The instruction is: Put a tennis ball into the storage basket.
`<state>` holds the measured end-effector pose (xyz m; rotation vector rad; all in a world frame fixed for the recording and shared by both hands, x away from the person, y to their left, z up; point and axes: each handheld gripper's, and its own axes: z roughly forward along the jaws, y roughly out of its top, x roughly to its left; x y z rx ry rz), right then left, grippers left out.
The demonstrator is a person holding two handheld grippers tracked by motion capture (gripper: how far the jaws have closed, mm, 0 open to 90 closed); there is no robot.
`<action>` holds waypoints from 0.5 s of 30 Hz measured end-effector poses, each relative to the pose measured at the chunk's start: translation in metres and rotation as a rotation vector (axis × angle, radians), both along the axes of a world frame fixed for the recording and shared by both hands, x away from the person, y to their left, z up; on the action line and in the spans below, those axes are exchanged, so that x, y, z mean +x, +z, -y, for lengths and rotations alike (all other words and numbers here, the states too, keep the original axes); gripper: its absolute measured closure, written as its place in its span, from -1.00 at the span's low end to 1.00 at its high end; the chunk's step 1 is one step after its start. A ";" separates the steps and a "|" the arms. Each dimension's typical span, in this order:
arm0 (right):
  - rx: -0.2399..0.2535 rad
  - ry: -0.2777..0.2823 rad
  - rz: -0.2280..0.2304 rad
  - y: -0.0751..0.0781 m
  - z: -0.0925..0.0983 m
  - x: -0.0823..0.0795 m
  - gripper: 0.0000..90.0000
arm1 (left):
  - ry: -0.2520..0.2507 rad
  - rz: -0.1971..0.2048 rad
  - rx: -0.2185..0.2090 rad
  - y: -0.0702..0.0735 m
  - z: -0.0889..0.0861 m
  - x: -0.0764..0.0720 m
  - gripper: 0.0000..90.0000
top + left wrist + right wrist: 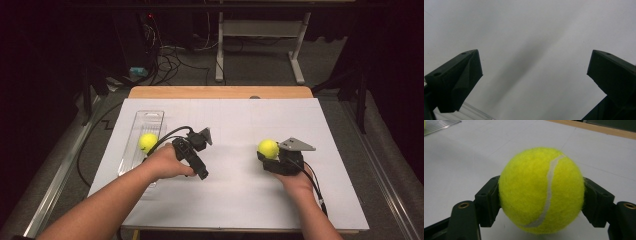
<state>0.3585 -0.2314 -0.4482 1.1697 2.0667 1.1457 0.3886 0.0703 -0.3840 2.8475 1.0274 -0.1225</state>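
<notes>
Right hand-held gripper squeezed a tennis ball. Left hand-held gripper sat open beside the tray, which lay far left of the ball.

No lettering, label, brand mark, number or sign can be read anywhere in these pictures.
</notes>
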 end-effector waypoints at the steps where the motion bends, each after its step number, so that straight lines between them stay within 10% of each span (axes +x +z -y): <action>1: 0.002 -0.002 0.002 -0.001 0.002 -0.004 -0.39 | 0.001 0.000 0.000 0.000 0.000 0.000 -0.98; 15: 0.018 0.002 0.022 -0.012 0.027 -0.056 -0.38 | 0.007 0.007 -0.024 0.007 -0.004 -0.002 -0.98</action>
